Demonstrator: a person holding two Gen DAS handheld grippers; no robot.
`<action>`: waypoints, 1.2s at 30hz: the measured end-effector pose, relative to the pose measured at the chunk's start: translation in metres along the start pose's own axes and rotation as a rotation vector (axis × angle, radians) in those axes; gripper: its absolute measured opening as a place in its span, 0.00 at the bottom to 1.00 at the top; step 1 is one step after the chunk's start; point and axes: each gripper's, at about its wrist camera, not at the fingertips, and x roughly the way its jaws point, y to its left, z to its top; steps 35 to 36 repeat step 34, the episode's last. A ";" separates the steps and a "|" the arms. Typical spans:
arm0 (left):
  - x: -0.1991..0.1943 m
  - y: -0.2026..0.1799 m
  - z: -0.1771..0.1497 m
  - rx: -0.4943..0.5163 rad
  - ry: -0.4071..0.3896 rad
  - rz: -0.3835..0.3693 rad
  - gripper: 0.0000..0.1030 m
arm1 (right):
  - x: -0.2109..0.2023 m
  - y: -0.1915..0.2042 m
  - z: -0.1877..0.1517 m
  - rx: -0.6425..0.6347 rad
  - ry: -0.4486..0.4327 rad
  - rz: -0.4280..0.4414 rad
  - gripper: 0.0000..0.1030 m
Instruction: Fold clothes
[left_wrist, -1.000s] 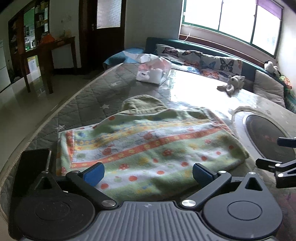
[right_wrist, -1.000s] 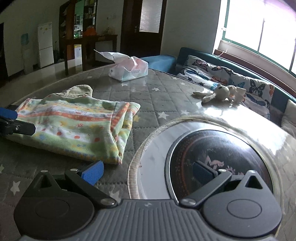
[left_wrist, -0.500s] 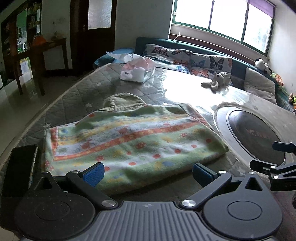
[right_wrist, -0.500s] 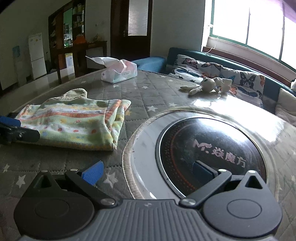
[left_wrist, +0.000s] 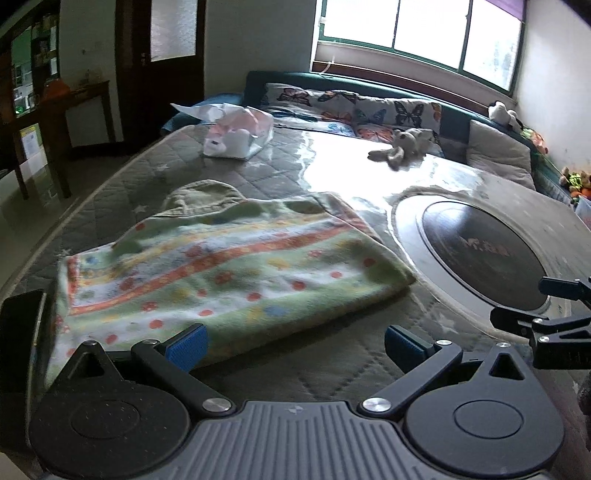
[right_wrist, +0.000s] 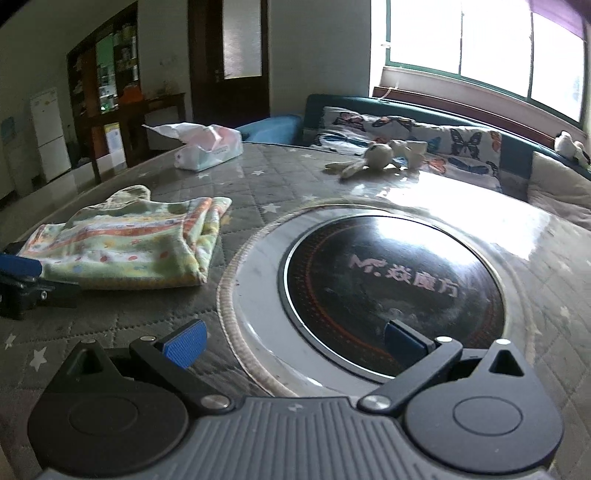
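Softly folded, fuzzy striped garment (left_wrist: 221, 273) on quilted tabletop (left_wrist: 122, 192).

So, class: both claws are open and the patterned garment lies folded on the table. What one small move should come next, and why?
Probably ease the left claw forward to the garment's near edge. The garment lies flat and partly folded just ahead of its open fingers, while the right claw, also open, hangs over the round cooktop, away from the cloth. Neither claw holds anything yet.
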 end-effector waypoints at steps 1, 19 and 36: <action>0.001 -0.003 -0.001 0.004 0.002 -0.004 1.00 | -0.001 -0.002 -0.001 0.007 -0.001 -0.005 1.00; 0.009 -0.036 -0.012 0.060 0.041 -0.059 1.00 | -0.020 -0.034 -0.024 0.135 -0.019 -0.103 1.00; 0.015 -0.054 -0.014 0.079 0.056 -0.095 1.00 | -0.029 -0.050 -0.038 0.197 -0.023 -0.149 1.00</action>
